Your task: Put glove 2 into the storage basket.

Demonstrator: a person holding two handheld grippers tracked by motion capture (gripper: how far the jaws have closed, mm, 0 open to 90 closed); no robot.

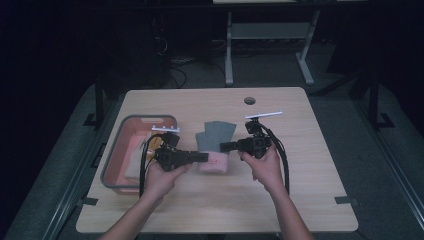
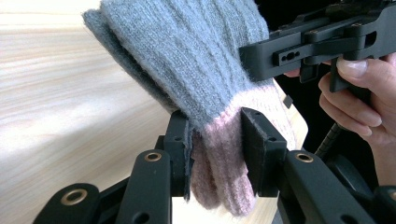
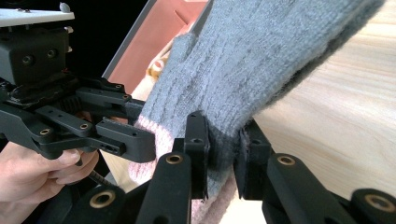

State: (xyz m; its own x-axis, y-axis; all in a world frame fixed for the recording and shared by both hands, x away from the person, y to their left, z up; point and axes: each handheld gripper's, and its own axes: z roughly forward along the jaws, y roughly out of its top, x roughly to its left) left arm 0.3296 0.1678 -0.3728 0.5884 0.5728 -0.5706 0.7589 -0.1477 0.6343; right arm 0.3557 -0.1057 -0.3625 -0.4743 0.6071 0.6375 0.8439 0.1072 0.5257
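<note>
Left hand-held gripper pinching glove, bin beside

Left gripper: we see black jaws, brass-ringed pivot holes, small dark screws.
Right gripper: we see the same black build, a white plate on top.
Cables: we see black bundles trailing.
Forearms: we see them unsleeved.

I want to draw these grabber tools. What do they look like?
Both the left gripper and the right gripper are black, with two flat jaws, brass-coloured rivets, black cables trailing back and a pale plate on top. The person's forearms look bare.
</note>
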